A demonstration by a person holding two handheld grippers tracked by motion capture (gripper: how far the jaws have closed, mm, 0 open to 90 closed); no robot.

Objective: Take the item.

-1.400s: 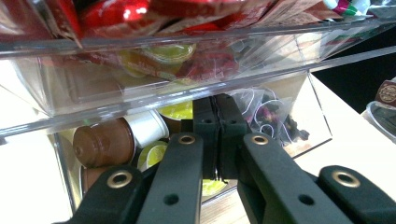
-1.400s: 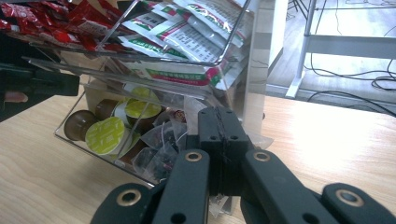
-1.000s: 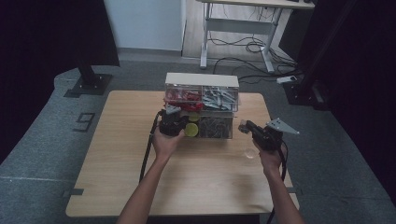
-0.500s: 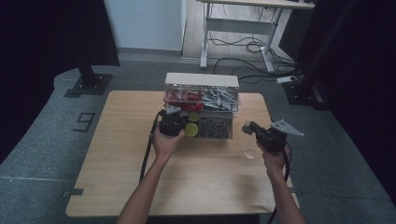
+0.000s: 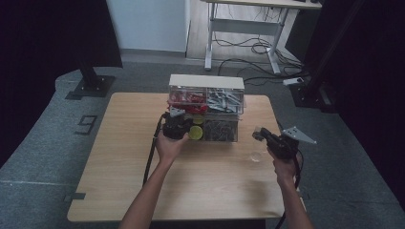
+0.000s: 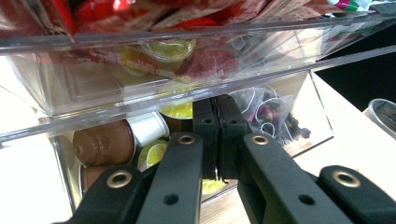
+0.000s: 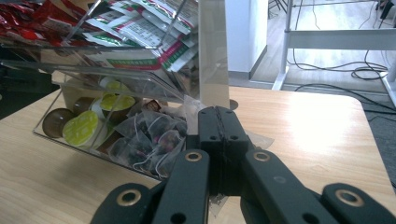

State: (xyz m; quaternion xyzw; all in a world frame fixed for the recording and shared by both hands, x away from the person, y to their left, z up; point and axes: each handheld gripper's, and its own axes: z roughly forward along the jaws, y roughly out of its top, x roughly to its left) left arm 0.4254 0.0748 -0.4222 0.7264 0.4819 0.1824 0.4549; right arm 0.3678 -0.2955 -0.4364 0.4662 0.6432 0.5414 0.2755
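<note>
The left gripper point(image 6: 217, 135) is sitting with jaws pressed together, its tips at the clear organizer point(image 5: 206, 109), coffee capsules point(image 6: 100, 142) just left of them. The right gripper point(image 7: 218, 135) is pinching a tea sachet point(image 7: 257, 138), the organizer lying ahead-left.

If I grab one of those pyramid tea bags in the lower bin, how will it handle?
The pyramid tea bags look like thin mesh round loose leaves, so probably floppy and very light. Their strings lie tangled together, so one may drag neighbours out. Squeezing hard would likely crush it.
</note>
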